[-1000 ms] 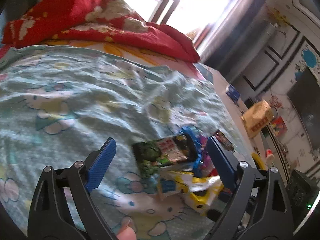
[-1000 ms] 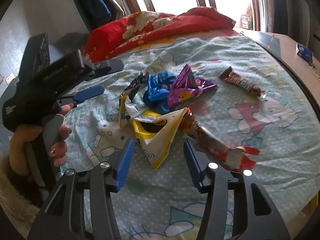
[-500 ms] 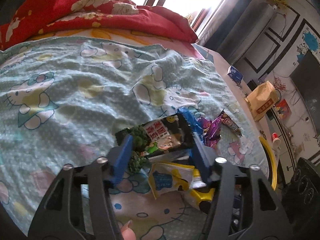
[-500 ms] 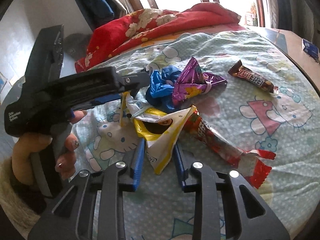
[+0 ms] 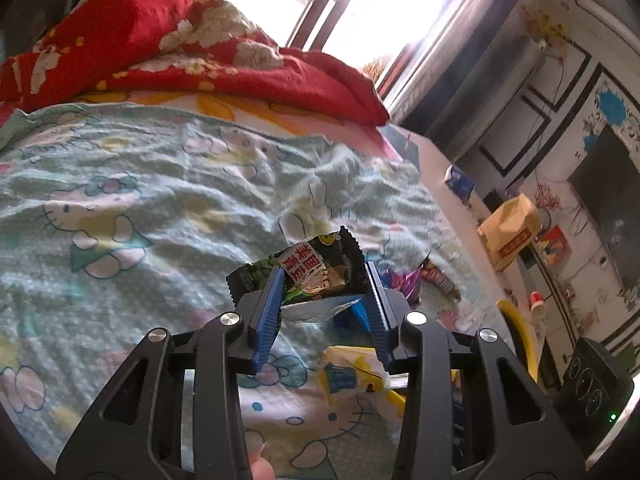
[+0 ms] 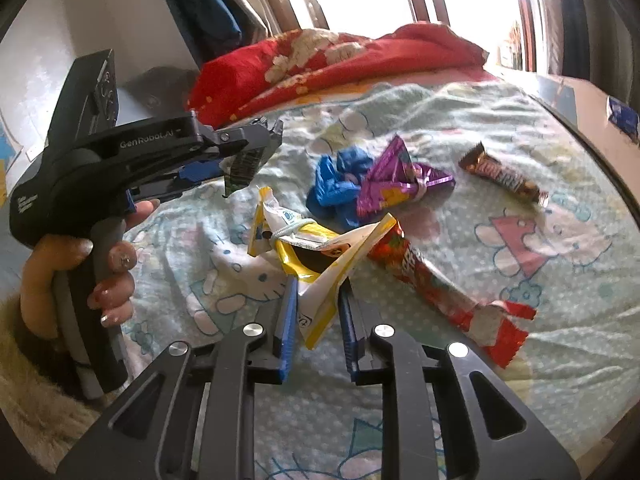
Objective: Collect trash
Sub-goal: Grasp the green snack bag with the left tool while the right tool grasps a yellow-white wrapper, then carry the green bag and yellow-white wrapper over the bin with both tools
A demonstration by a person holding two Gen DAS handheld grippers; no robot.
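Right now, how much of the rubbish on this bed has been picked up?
Nothing looks binned yet. The left tongs grip a dark green snack wrapper, lifted; the right tongs pinch the yellow packet. The blue wrapper, purple wrapper, chocolate bar and red wrapper still lie there.

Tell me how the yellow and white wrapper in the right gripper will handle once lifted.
The yellow and white wrapper looks like thin, creased, opened film, so it will probably flop and weigh little. The right gripper holds only its lower corner, so the glossy film may slip or swing.
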